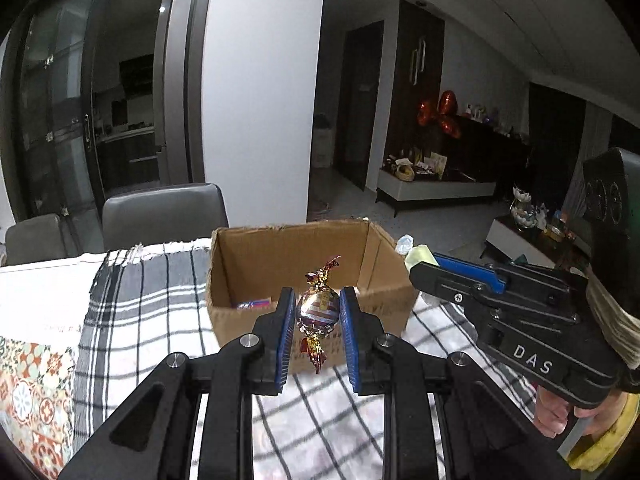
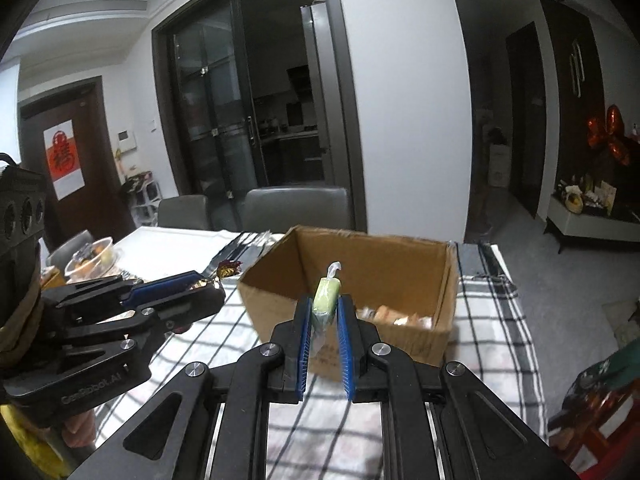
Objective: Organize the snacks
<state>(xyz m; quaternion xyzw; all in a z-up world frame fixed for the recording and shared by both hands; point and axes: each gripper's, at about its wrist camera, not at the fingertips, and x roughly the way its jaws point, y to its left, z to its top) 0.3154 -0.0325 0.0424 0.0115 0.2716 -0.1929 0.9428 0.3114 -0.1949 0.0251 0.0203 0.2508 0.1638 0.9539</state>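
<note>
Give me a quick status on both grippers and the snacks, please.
Left gripper shut on foil candy. Right gripper shut on green candy. Cardboard box ahead, nothing blocking.

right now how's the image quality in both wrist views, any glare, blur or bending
Left wrist view: dim room, fisheye bends the white pillar; the foil candy in the left tongs shows bright glints and is fairly sharp. Right wrist view: the same curving with dark corners; the green candy in the right tongs is sharp, the cardboard box rim slightly smeared.
</note>
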